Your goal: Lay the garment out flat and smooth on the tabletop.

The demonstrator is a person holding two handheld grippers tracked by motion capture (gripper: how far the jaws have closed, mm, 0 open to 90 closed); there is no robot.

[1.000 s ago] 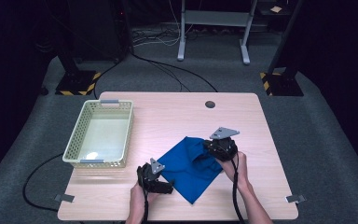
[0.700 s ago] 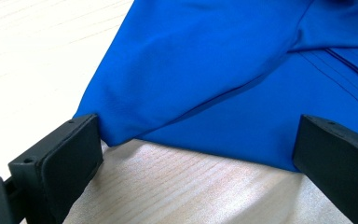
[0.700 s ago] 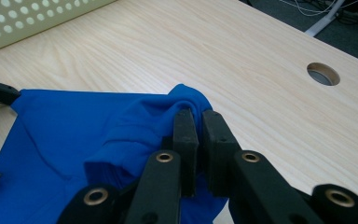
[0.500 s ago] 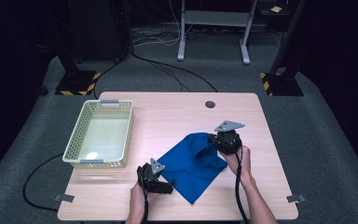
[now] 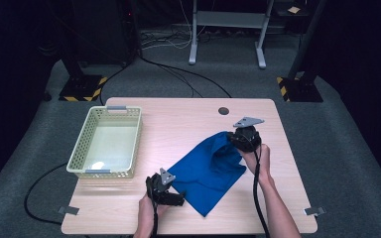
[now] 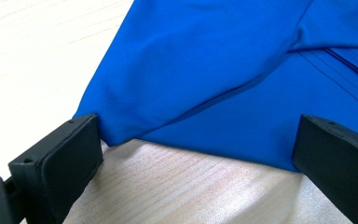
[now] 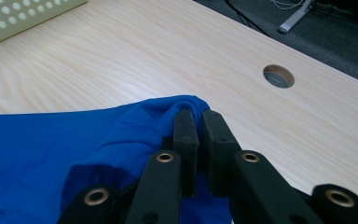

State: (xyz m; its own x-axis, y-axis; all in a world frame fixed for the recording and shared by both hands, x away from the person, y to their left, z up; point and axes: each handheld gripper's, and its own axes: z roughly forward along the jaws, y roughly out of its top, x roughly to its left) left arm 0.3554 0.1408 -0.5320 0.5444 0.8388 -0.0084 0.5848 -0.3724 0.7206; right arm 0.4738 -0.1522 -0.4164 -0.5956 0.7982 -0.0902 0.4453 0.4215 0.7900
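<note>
Cloth: blue garment (image 5: 208, 168) lies spread on the light wood tabletop (image 5: 178, 124), right of centre, its far corner raised. Right tongs (image 7: 196, 122) pressed together on a bunched fold at that raised far edge, fabric pinched between the jaws; the round cable hole (image 7: 278, 76) sits beyond them. Left tongs (image 6: 196, 154) spread wide, jaws resting low on the tabletop at either side of the garment's near corner, with the near edge just ahead of them. Pale perforated basket (image 5: 107, 143) stands well apart to the left.
</note>
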